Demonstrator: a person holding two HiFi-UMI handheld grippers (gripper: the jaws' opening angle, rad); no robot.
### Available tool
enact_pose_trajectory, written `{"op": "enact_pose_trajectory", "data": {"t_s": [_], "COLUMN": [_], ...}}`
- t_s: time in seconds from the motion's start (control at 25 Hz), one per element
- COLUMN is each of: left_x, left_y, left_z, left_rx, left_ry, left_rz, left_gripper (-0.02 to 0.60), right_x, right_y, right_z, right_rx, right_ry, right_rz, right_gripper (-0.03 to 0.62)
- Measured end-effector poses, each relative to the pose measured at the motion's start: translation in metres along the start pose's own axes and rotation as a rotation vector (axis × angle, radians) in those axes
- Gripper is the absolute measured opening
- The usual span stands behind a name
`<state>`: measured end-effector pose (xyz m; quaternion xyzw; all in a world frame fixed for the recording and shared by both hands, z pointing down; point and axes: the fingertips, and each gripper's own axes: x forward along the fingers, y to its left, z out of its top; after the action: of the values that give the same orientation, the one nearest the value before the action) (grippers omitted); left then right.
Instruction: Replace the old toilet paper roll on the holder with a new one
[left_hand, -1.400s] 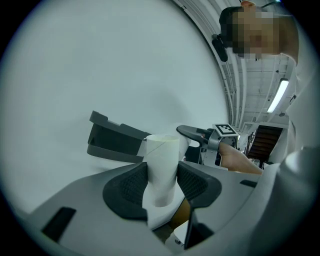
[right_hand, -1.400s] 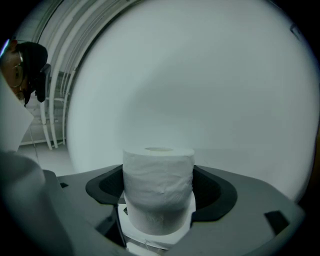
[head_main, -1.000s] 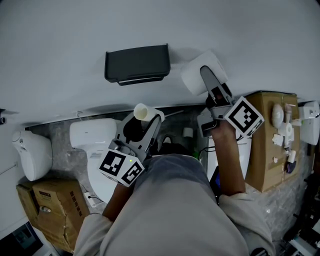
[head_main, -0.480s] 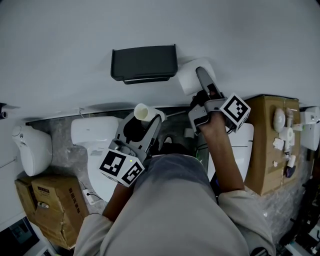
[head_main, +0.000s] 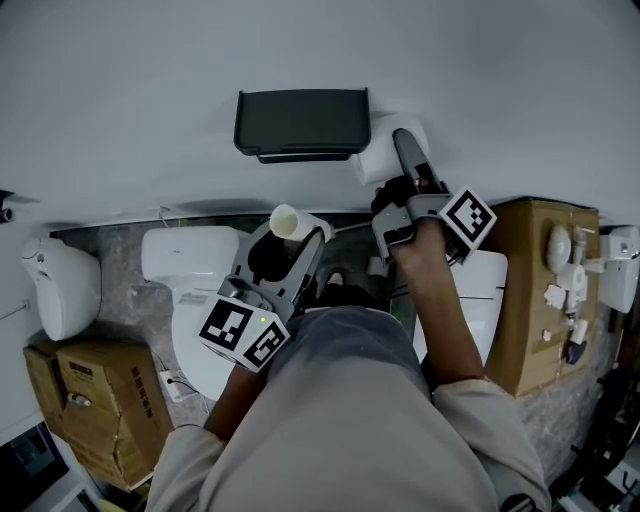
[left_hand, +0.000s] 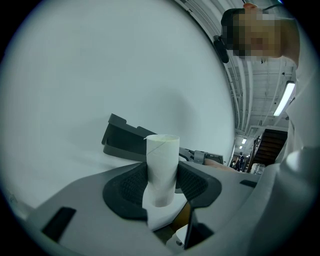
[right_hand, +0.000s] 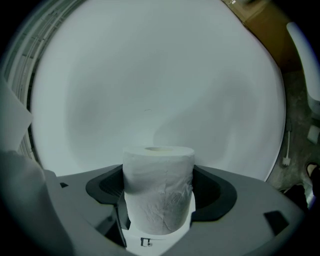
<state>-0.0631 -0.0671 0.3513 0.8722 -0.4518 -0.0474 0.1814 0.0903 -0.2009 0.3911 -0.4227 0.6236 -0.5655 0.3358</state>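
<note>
Since the earlier frame our right gripper (head_main: 402, 160) has brought the new roll (head_main: 378, 152) to the left, from well apart to just beside the right end of the black holder (head_main: 300, 120) on the far wall. Our left gripper (head_main: 290, 245) has kept its place. Its jaws are clamped on the old tube (head_main: 285, 222), bare cardboard, nearer to us than the holder. The right jaws are closed on the full white roll. We judge the first half done: the old tube is off. It remains to seat the new roll on the holder, whose bar we cannot see, and to put the tube away.
</note>
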Motion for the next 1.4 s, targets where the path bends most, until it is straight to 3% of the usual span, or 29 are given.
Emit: {"op": "enact_pose_trajectory", "data": {"t_s": [0.76, 1.4], "left_x": [0.007, -0.025], "left_y": [-0.001, 0.025], "left_z": [-0.003, 0.009], "left_rx": [-0.017, -0.036], "left_ry": [-0.005, -0.041], "left_rz": [0.023, 0.061], "left_gripper": [0.178, 0.178], "right_x": [0.001, 0.003], "right_y": [-0.005, 0.008], "right_z": [-0.030, -0.093], "right_rx": [0.109, -0.018], "right_ry": [-0.025, 0.114], "right_rz": [0.064, 0.108], "right_gripper": [0.397, 0.397]}}
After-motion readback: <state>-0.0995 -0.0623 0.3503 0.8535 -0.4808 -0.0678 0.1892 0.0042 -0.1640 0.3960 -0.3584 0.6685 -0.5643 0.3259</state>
